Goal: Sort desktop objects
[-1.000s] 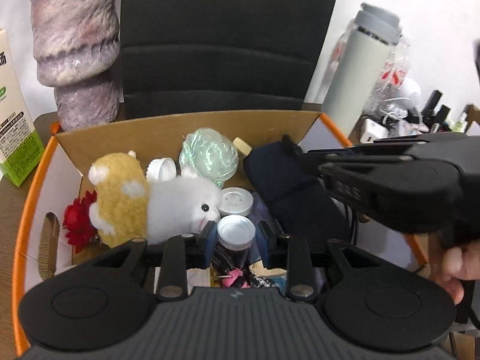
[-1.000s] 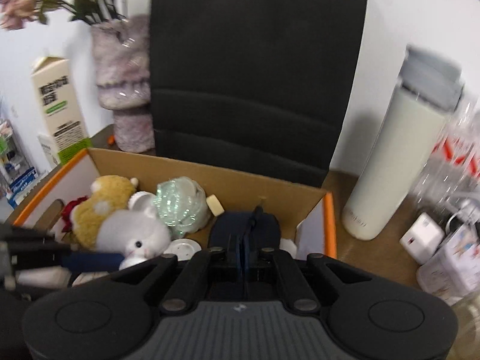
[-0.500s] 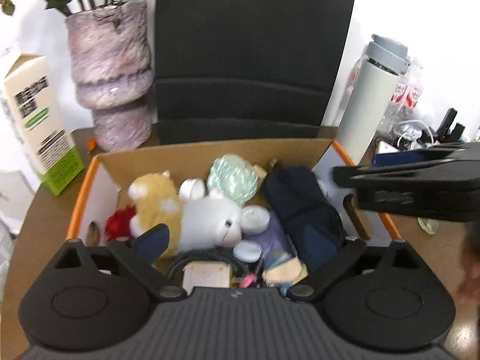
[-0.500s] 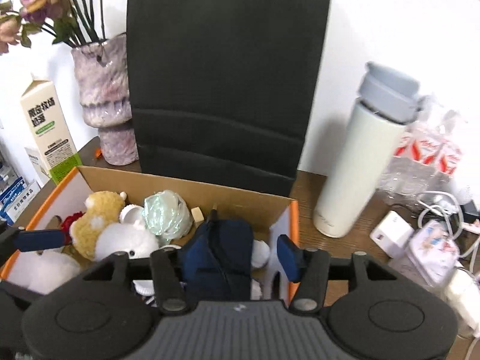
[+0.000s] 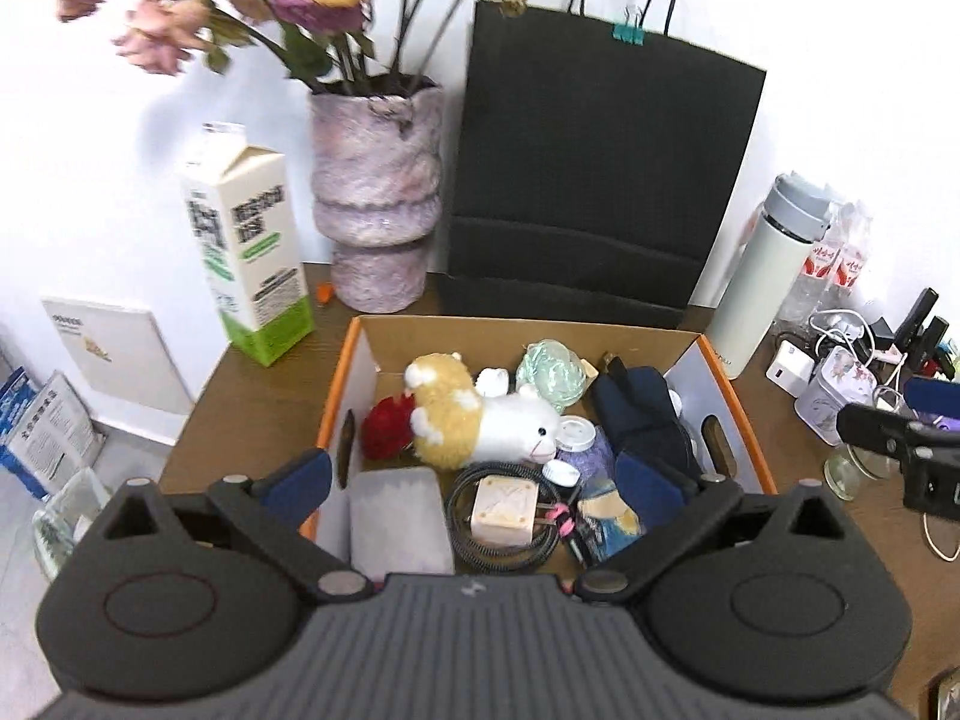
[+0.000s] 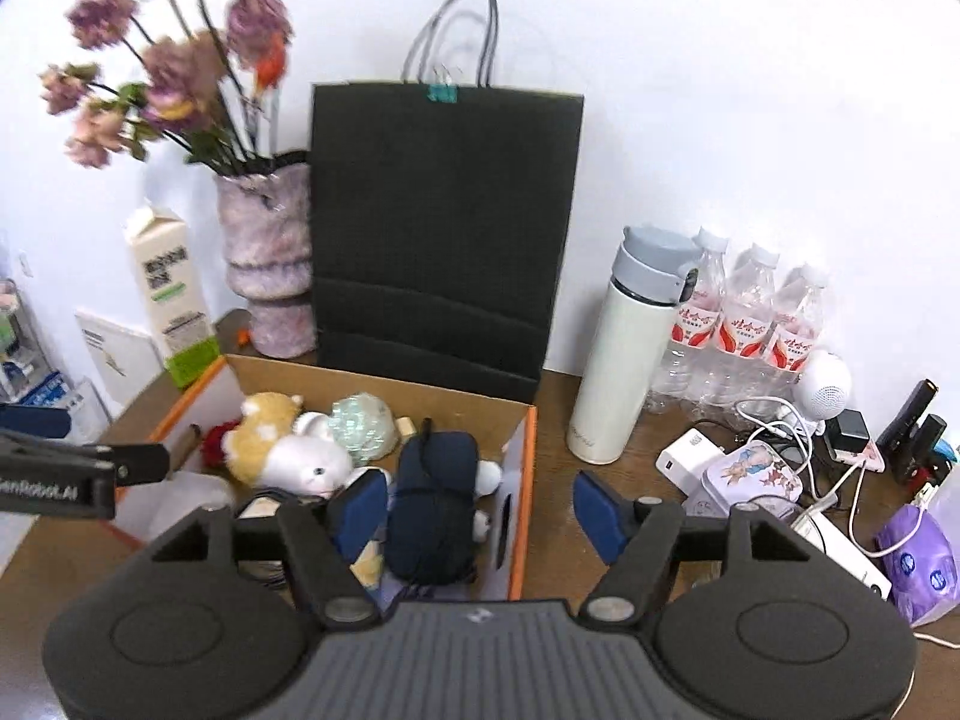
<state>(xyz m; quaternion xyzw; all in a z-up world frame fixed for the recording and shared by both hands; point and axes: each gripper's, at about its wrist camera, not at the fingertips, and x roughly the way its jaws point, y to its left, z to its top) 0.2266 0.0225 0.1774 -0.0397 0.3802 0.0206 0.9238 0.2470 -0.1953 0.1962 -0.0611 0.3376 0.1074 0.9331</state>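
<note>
- Cardboard box (image 5: pixel 729 420), orange-rimmed with white side walls, sits on the wooden desk (image 5: pixel 252 396) just in front of a black paper bag (image 5: pixel 600 180); in the left wrist view it fills the centre.
- Inside it, a yellow-and-white plush toy (image 5: pixel 480 420) lies near the middle, with a red flower (image 5: pixel 384 429) touching it at 9 o'clock and a pale green mesh ball (image 5: pixel 552 369) at 1 o'clock.
- A dark blue pouch (image 5: pixel 642 414) lies along the box's right side, at 3 o'clock from the plush.
- At 6 o'clock from the plush, a cream charger block (image 5: pixel 504 510) rests on a coiled black cable (image 5: pixel 480 480), beside a grey-white flat block (image 5: pixel 399 519).
- Left gripper (image 5: pixel 474 480) hangs above the box's near edge, jaws spread as wide as they go after just opening, nothing between the blue pads.
- Right gripper (image 6: pixel 480 501) hangs over the box's right wall, jaws partly spread and just opening further; the pouch shows below the gap, but the pads grip nothing.
- Behind the box at 11 o'clock stand a mauve vase (image 5: pixel 378 198) of dried flowers and a milk carton (image 5: pixel 249 252).
- At 2 o'clock from the box stands a white thermos (image 6: pixel 630 348), with water bottles (image 6: pixel 744 324) just beside it; chargers and cables clutter the desk further right.
</note>
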